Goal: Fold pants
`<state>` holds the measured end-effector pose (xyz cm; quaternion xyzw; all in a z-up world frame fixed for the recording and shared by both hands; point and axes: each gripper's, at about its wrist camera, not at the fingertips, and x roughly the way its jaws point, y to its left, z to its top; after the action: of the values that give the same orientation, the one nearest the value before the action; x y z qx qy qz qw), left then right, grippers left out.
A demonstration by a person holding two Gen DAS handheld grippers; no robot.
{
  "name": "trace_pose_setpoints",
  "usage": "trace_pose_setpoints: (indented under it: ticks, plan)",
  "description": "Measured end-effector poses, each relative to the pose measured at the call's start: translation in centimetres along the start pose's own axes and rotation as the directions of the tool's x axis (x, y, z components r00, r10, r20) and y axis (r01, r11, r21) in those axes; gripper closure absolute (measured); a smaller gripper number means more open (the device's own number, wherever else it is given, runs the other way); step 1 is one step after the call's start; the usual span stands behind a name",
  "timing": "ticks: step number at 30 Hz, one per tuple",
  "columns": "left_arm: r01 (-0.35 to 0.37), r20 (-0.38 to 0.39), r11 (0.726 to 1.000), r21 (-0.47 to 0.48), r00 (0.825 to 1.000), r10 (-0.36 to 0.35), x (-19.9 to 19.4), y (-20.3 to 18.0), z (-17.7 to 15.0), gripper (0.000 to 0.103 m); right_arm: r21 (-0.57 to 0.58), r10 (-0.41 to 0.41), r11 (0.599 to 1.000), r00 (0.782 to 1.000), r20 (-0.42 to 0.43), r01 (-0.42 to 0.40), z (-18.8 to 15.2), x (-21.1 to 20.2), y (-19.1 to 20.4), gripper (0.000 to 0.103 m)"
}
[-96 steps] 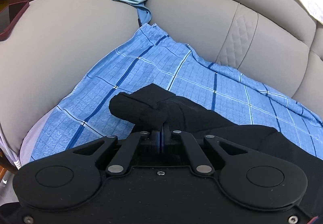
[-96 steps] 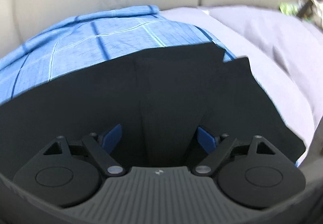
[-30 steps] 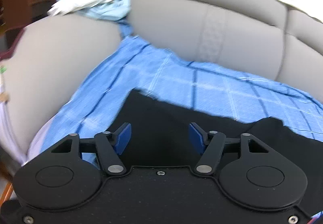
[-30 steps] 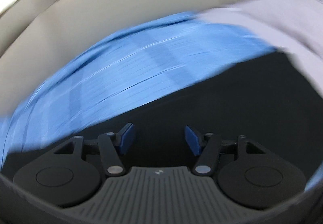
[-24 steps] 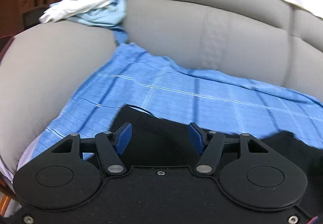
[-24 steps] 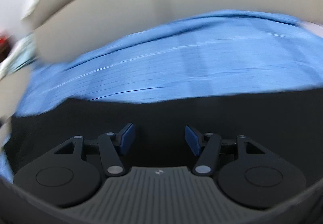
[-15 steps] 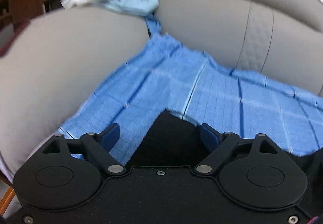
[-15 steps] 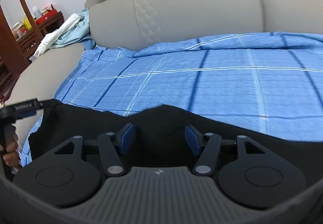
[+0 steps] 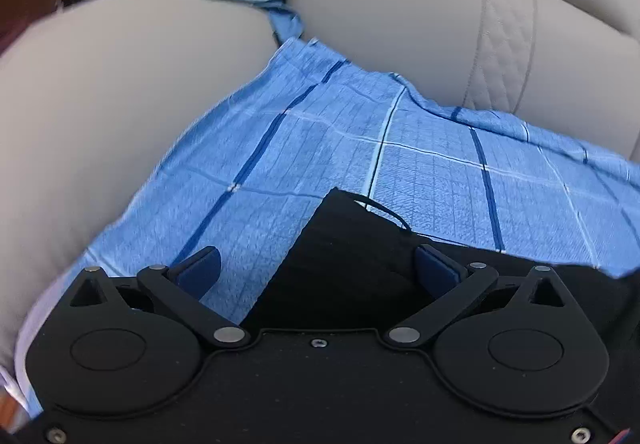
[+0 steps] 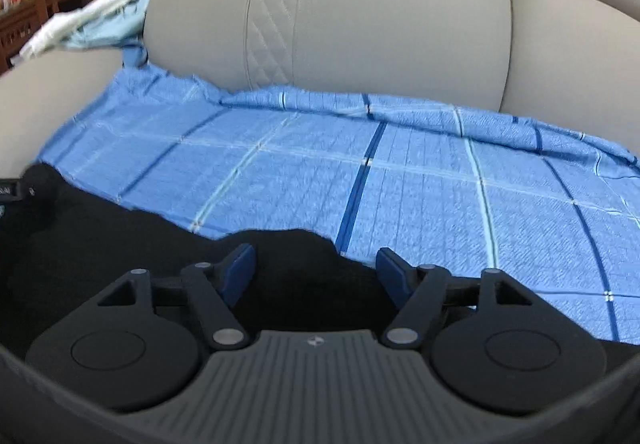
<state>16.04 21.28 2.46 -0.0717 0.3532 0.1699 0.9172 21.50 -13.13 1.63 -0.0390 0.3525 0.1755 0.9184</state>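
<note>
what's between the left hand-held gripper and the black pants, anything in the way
Nothing visible. The left hand-held gripper has just opened wide, and a corner of the black pants lies directly between its fingers on the blue plaid sheet, unpinched.

The right claw [image 10: 316, 270] hangs low over the sofa seat, its blue-padded jaws apart after just opening wider, the rumpled edge of the black pants [image 10: 120, 244] lying between them, unpressed. Beyond spreads a blue checked sheet [image 10: 420, 179], up to the beige sofa backrest [image 10: 380, 23]. At far left, pale clothes [image 10: 92, 23] lie heaped on the armrest [image 10: 44, 91].
</note>
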Motion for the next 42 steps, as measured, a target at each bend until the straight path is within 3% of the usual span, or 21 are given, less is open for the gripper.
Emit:
trace_pose_setpoints:
  ticks: [2, 7, 9, 11, 14, 17, 22, 24, 26, 28, 30, 32, 33, 34, 36, 39, 42]
  plan:
    - [0.005, 0.004, 1.000, 0.008, 1.000, -0.005, 0.2, -0.2, 0.2, 0.000, -0.023, -0.006, 1.000, 1.000, 0.015, 0.006, -0.5, 0.4, 0.4, 0.023]
    - [0.077, -0.051, 0.994, -0.078, 0.995, -0.082, 1.8, 0.6, 0.9, 0.000, -0.081, 0.014, 0.997, 0.998, 0.062, -0.009, -1.2, 0.1, 1.8, 0.059]
    - [0.103, -0.069, 0.987, -0.126, 0.991, -0.112, 2.1, 1.3, 1.1, 0.003, -0.097, 0.016, 0.995, 0.997, 0.070, -0.010, -1.3, 0.0, 2.0, 0.064]
    - [0.133, -0.070, 0.983, -0.127, 0.987, -0.143, 1.2, 1.5, 1.2, 0.023, -0.096, 0.027, 0.995, 0.997, 0.074, -0.020, -1.4, -0.1, 1.8, 0.067]
    - [0.128, -0.053, 0.988, -0.088, 0.990, -0.133, -0.6, 1.5, 0.9, 0.033, -0.088, 0.036, 0.996, 0.996, 0.079, -0.029, -1.5, -0.3, 1.6, 0.067]
    - [0.094, -0.024, 0.995, -0.037, 0.995, -0.095, -2.3, 1.9, 0.5, 0.036, -0.099, 0.031, 0.995, 0.996, 0.082, -0.023, -1.5, -0.2, 1.8, 0.067]
    - [0.050, -0.027, 0.997, -0.060, 0.998, -0.051, -3.0, 3.0, 0.3, 0.024, -0.093, 0.035, 0.995, 0.996, 0.087, -0.027, -1.6, -0.2, 1.7, 0.067]
    - [0.056, -0.010, 0.996, -0.075, 0.998, -0.057, -3.2, 3.2, 1.0, 0.016, -0.100, 0.029, 0.995, 0.996, 0.089, -0.020, -1.6, -0.2, 1.8, 0.067]
    - [0.102, 0.031, 0.992, -0.070, 0.994, -0.100, -3.1, 3.2, 1.5, 0.001, -0.103, 0.022, 0.995, 0.996, 0.091, -0.013, -1.7, -0.2, 2.0, 0.067]
    - [0.149, 0.029, 0.988, -0.047, 0.989, -0.147, -2.0, 2.8, 2.0, 0.001, -0.101, 0.021, 0.995, 0.996, 0.092, -0.011, -1.7, -0.2, 2.0, 0.067]
    - [0.159, -0.050, 0.986, -0.046, 0.986, -0.161, 0.3, 2.2, 2.4, 0.002, -0.100, 0.020, 0.995, 0.995, 0.096, -0.010, -1.7, -0.2, 2.1, 0.067]
    - [0.175, -0.134, 0.982, -0.067, 0.974, -0.183, 2.6, 1.9, 2.1, 0.016, -0.099, 0.018, 0.995, 0.995, 0.100, -0.008, -1.8, -0.3, 2.1, 0.067]
    - [0.175, -0.099, 0.982, -0.068, 0.978, -0.181, 2.6, 1.7, 1.8, 0.024, -0.097, 0.016, 0.995, 0.994, 0.104, -0.006, -1.9, -0.3, 2.1, 0.070]
    - [0.189, -0.060, 0.981, -0.045, 0.980, -0.191, 2.2, 1.4, 1.5, 0.047, -0.096, 0.009, 0.995, 0.994, 0.110, 0.001, -1.9, -0.4, 2.1, 0.078]
    - [0.165, -0.029, 0.986, -0.031, 0.986, -0.166, 1.4, 0.5, 1.1, 0.054, -0.081, 0.001, 0.997, 0.992, 0.124, 0.009, -2.0, -0.5, 2.0, 0.088]
    - [0.118, 0.039, 0.993, -0.012, 0.992, -0.118, 0.2, -0.1, 0.7, 0.061, -0.079, 0.001, 0.997, 0.990, 0.144, 0.010, -1.9, -0.4, 2.0, 0.093]
    - [0.111, 0.064, 0.992, -0.061, 0.992, -0.107, 0.1, 0.6, 1.1, 0.064, -0.069, 0.001, 0.998, 0.986, 0.165, 0.011, -1.3, -0.1, 2.2, 0.094]
